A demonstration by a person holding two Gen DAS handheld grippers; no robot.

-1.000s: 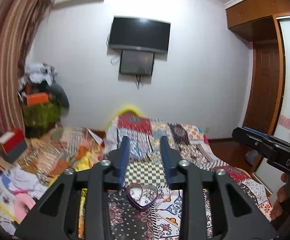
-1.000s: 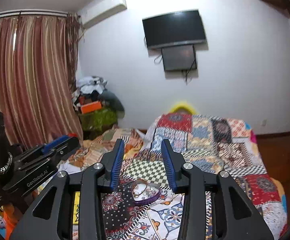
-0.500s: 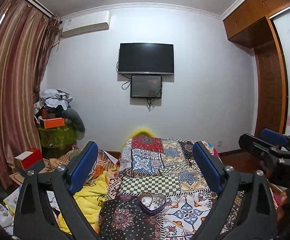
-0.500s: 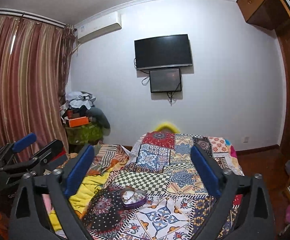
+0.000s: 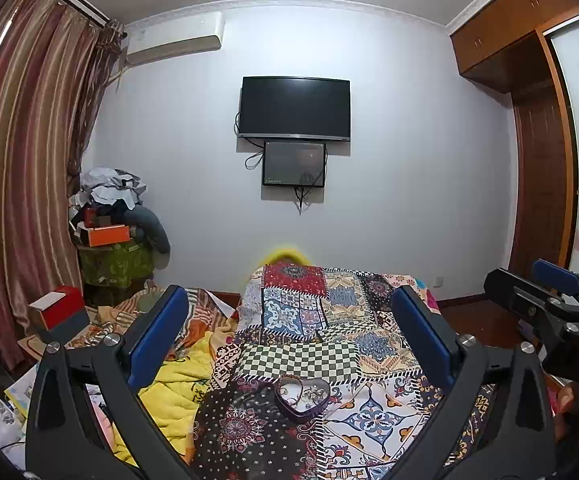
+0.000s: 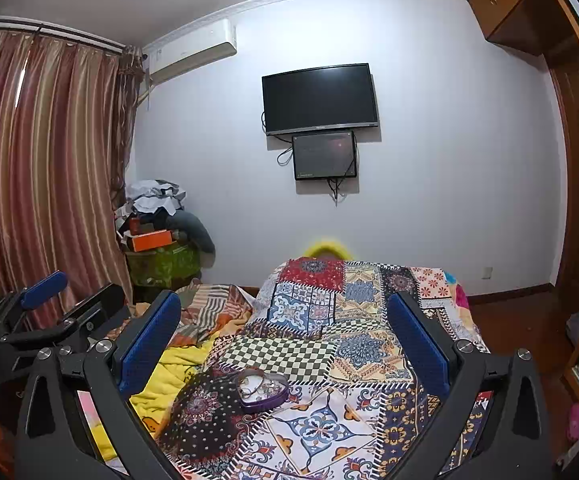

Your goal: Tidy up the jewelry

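Nearest you, your left gripper (image 5: 289, 328) and right gripper (image 6: 283, 326) have both just spread their jaws wide; they are released, with nothing pinched between the blue pads, which looks like readiness for a first pick. Both point almost level, tipped slightly down along the bed, side by side. Just beyond them the heart-shaped box (image 5: 302, 397) sits open on the patchwork quilt (image 5: 349, 340), with small pieces of jewelry (image 6: 258, 389) loose inside, too tangled to tell apart. It lies centred ahead of both tools, probably so either hand can reach it. Farther off, a dark television (image 5: 294, 107) hangs on the wall.
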